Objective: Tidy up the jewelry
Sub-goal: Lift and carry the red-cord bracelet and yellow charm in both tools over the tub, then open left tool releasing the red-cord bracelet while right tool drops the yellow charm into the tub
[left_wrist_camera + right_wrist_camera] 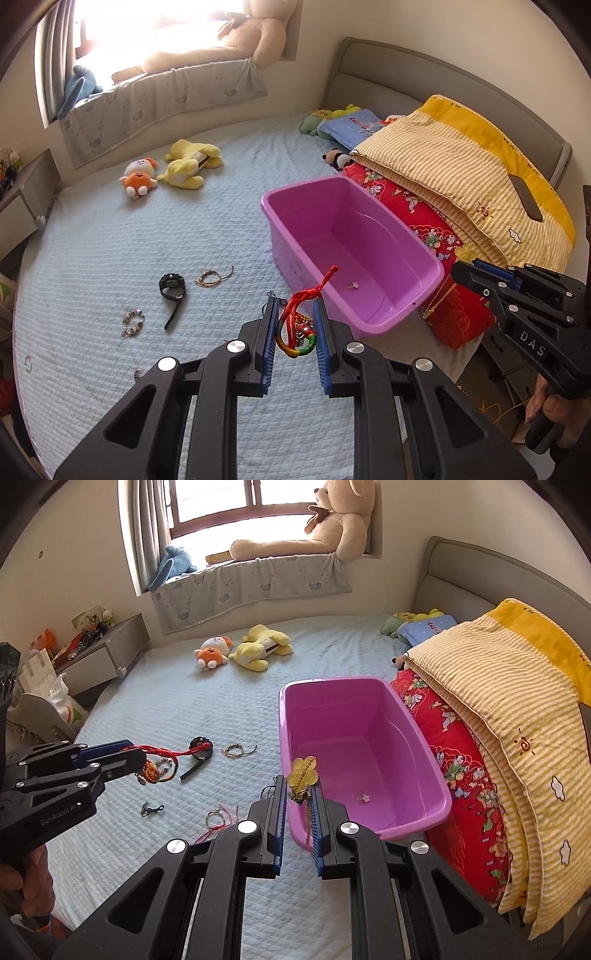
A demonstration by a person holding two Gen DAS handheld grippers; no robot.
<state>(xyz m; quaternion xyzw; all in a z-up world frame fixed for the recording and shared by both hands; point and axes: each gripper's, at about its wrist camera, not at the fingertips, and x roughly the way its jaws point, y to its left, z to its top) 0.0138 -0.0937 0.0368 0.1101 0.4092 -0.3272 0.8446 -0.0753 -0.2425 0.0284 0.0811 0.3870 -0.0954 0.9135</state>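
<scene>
The left gripper clamps one red braided cord bracelet. The right gripper clamps one yellow flower-charm chain beside one purple tub containing one small charm. One watch and two bead bracelets lie on the bedspread.

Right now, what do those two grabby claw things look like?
Both look the same: the left gripper and the right gripper are chunky black plastic with triangle-shaped cut-outs, round silver bolts at the joints, and long flat fingers lined with ridged blue pads. One side reads "DAS", the other "GenRobot.AI", in white letters. No cables show. A bare hand grips each black handle.
</scene>
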